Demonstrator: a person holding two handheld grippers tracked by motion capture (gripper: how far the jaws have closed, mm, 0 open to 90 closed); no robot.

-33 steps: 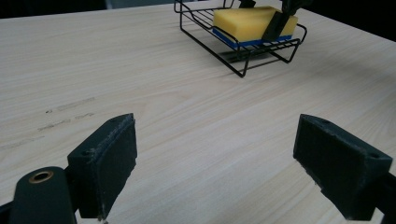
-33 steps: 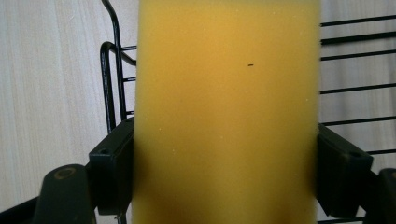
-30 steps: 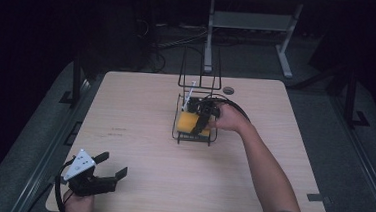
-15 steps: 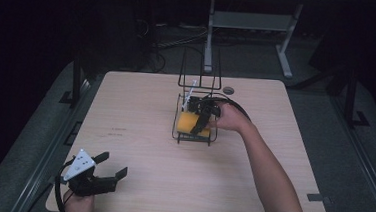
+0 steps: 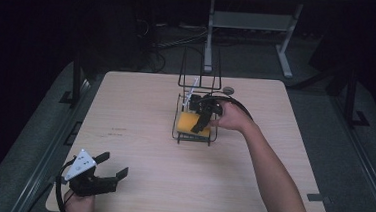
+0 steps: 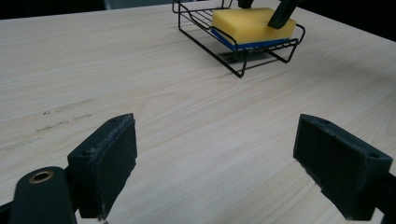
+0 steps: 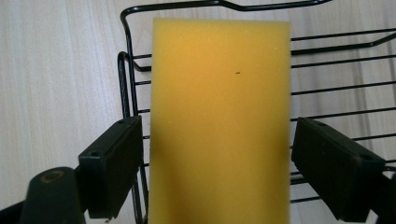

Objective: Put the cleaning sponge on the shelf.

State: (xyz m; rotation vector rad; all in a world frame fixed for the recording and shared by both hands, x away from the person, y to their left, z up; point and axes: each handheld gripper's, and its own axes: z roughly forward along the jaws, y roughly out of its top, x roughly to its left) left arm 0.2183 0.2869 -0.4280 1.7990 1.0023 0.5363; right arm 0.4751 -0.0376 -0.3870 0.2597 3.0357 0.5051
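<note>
- A yellow sponge (image 5: 192, 123) is seen lying flat in a black wire rack (image 5: 194, 138) a little above the centre of the high view, on a pale wooden table (image 5: 140, 107).
- In the left gripper view the sponge (image 6: 250, 24) is shown at the upper right of the frame, with a blue layer along its underside, resting on the rack's wires (image 6: 243, 63).
- The right gripper (image 5: 201, 123) is held over the sponge at the centre of the high view, with the person's right hand (image 5: 231, 117) just to its right.
- In the right gripper view the right gripper (image 7: 217, 172) is seen with its jaws apart, one on either side of the sponge (image 7: 219, 116); a narrow gap is visible between each pad and the sponge's edges, so nothing is clamped.
- The rack's wires (image 7: 327, 88) are seen beneath and to the right of the sponge in that view, and the rim curves round the upper left corner.
- The left gripper (image 5: 107, 173) is held at the lower left of the high view, near the table's front edge and well apart from the rack.
- In the left gripper view the left gripper (image 6: 217, 168) is seen with its jaws spread wide over bare table (image 6: 140, 70), with nothing between them.
</note>
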